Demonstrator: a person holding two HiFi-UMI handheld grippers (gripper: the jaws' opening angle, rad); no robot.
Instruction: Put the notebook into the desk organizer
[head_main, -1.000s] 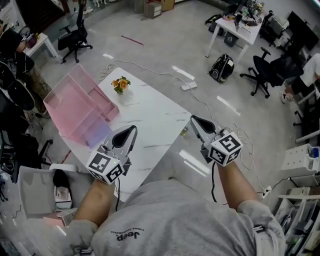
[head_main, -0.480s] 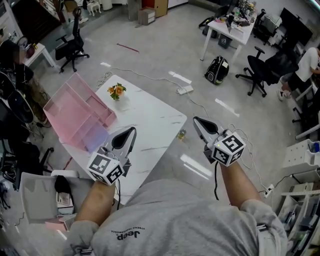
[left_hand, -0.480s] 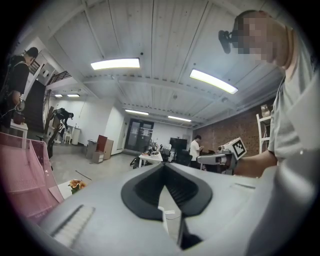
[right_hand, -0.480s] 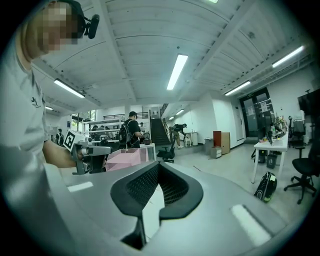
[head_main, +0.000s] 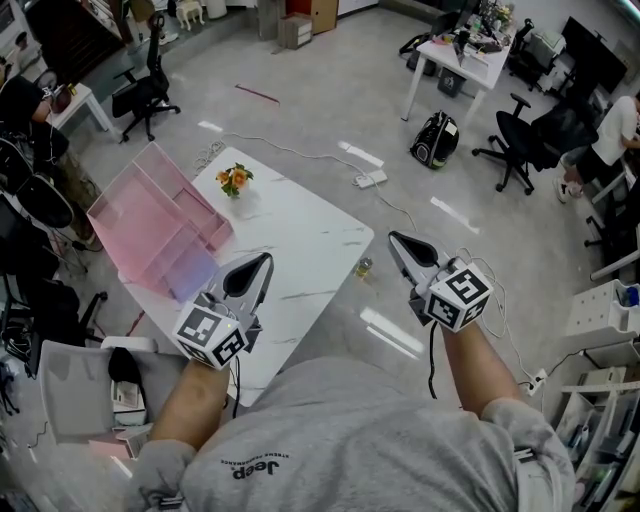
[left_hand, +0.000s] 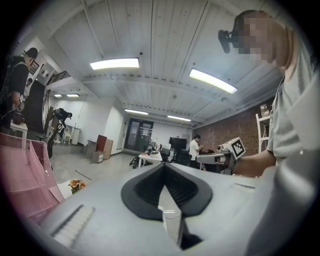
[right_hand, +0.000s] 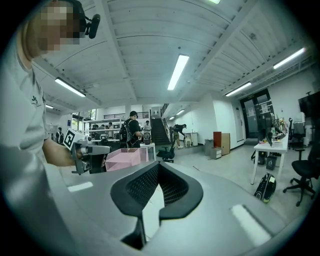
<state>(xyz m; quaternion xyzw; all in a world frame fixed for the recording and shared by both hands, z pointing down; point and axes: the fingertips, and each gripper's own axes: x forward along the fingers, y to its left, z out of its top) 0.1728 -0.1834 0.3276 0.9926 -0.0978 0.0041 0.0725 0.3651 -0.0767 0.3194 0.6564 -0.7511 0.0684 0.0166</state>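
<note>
The pink mesh desk organizer (head_main: 150, 222) stands on the left end of the white marble table (head_main: 310, 240); it also shows in the left gripper view (left_hand: 20, 175) and the right gripper view (right_hand: 125, 157). A bluish-violet patch (head_main: 196, 268) shows through its near end; I cannot tell whether that is the notebook. No notebook lies loose anywhere in view. My left gripper (head_main: 262, 260) hovers over the table's near edge, shut and empty. My right gripper (head_main: 395, 240) hangs beyond the table's right edge, over the floor, also shut and empty. Both point upward and level rather than down at the table.
A small vase of orange flowers (head_main: 235, 178) stands on the table behind the organizer. A small bottle (head_main: 363, 268) sits on the floor by the table's right edge. A grey chair (head_main: 75, 385) with clutter is at the lower left. Office chairs, a backpack (head_main: 440, 135) and cables lie farther off.
The head view has swung a little, so the table sits slightly lower left. The right gripper has drifted a touch to the right. The left gripper holds still; both stay shut.
</note>
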